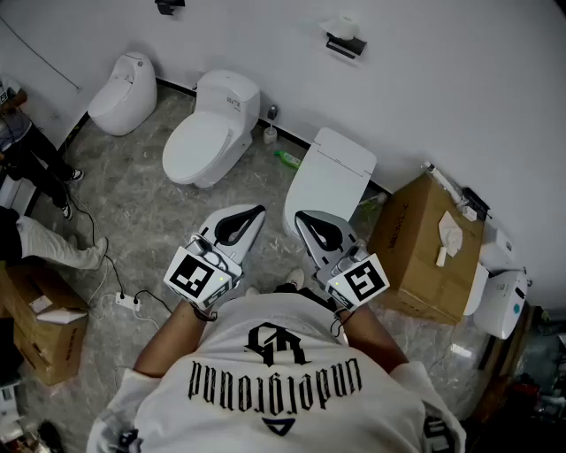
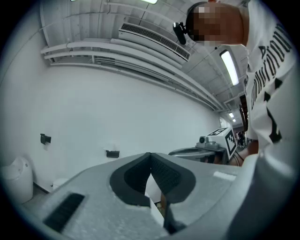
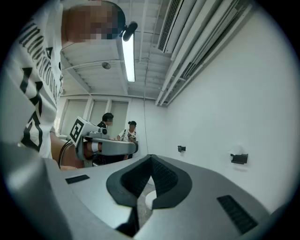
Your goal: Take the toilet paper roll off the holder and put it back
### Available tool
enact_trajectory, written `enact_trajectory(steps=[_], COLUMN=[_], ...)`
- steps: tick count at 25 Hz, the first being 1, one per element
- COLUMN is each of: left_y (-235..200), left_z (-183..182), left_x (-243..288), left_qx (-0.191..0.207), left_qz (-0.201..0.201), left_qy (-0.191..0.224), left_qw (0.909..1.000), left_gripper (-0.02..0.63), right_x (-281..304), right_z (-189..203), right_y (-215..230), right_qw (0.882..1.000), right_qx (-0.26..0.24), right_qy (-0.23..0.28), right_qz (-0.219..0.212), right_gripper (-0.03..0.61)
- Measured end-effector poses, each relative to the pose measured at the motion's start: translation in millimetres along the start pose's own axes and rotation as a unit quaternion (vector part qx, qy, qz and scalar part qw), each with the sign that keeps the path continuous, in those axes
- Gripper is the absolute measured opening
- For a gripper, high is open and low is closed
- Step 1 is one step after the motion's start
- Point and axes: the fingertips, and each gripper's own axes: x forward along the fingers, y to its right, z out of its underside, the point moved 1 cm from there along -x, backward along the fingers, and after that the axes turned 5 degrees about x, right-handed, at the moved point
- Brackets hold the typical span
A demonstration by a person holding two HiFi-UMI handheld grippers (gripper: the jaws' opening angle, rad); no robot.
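Note:
The white toilet paper roll [image 1: 342, 26] sits on a black wall holder [image 1: 346, 45] high on the white wall, far beyond both grippers. I hold the left gripper [image 1: 257, 212] and the right gripper [image 1: 300, 217] side by side at chest height, level and pointing towards the wall. Both have their dark pads closed tip to tip with nothing between them. In the right gripper view the holder [image 3: 239, 158] shows small at the right, past the shut right gripper [image 3: 151, 157]. The left gripper view shows the holder [image 2: 112, 153] left of the shut left gripper [image 2: 150, 154].
Three white toilets [image 1: 124, 93] [image 1: 212, 128] [image 1: 332, 177] stand on the marbled floor along the wall. A cardboard box [image 1: 429, 248] stands at the right, and a green bottle [image 1: 287, 159] lies by the wall. A power strip [image 1: 128, 301] with cables lies at the left, near another box [image 1: 35, 318].

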Motion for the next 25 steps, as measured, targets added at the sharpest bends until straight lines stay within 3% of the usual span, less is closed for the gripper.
enact_trajectory(steps=[13, 25], left_y=[-10, -66], left_z=[7, 25], left_x=[-10, 25], left_qx=[-0.020, -0.013], left_qz=[-0.009, -0.036], left_qy=[0.003, -0.014], left_qw=[0.9997, 0.9992], left_gripper=[0.014, 0.014], right_x=[16, 63], right_z=[1, 12], right_y=[0, 53], right_qw=[1.000, 1.000], right_qx=[0.000, 0.001], right_qy=[0.006, 0.007], right_qz=[-0.006, -0.026], right_gripper=[0.013, 0.014])
